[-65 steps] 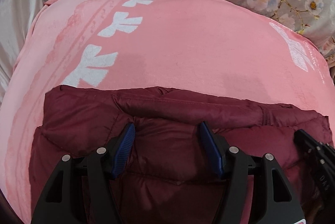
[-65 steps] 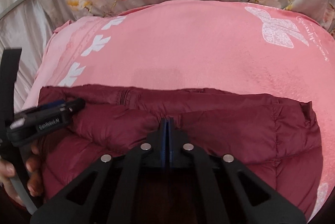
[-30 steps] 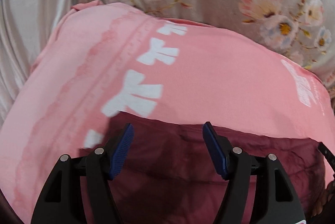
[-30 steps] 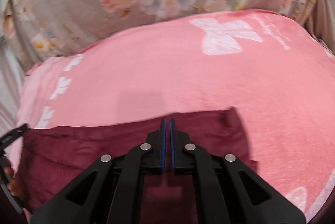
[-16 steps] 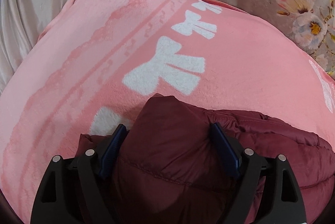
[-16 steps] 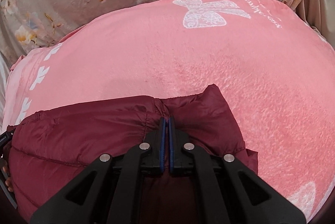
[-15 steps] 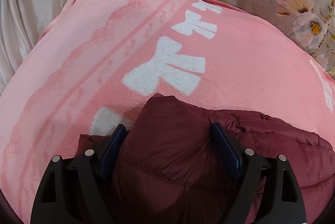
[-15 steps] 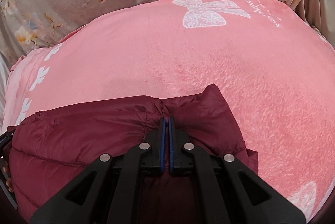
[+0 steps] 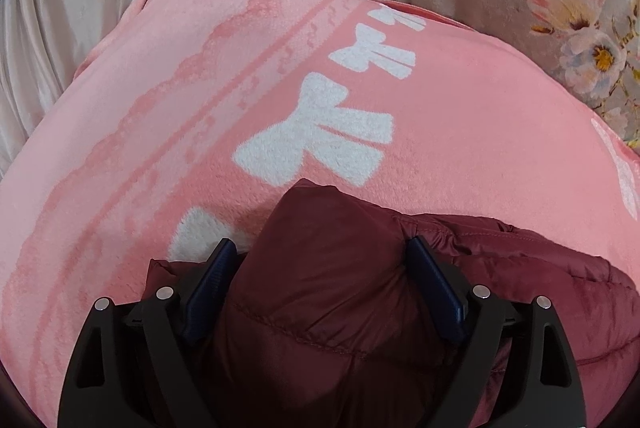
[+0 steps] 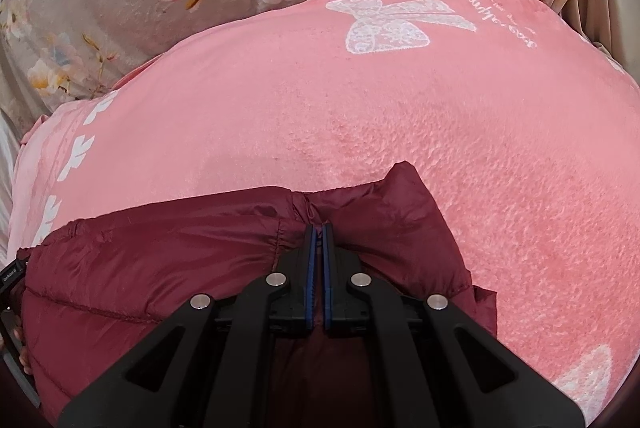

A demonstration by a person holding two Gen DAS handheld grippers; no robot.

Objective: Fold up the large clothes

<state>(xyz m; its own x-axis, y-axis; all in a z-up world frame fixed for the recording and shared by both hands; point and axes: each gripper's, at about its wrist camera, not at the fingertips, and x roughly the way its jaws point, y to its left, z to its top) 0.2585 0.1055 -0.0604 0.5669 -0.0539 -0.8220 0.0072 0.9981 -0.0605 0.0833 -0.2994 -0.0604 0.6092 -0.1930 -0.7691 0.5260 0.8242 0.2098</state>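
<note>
Big pink blanket (image 9: pixel 460 132) fills both views, white bows along its left border, a lace-pattern bow (image 10: pixel 396 24) and curly script at the far edge, too distorted to read. Floral fabric (image 10: pixel 120 8) lies beyond, cut by the lens rim. Plenty of bare pink ahead and to the right. The maroon puffer jacket (image 10: pixel 160 260) sits at the near edge, its lower part hidden under both tools. Left gripper (image 9: pixel 320 272): fingers spread wide, a puffy corner bulging between them, touching both pads. Right gripper (image 10: pixel 316 248): fingers pinched tight on a fold of jacket. At the far left edge, a small label, unreadable.
</note>
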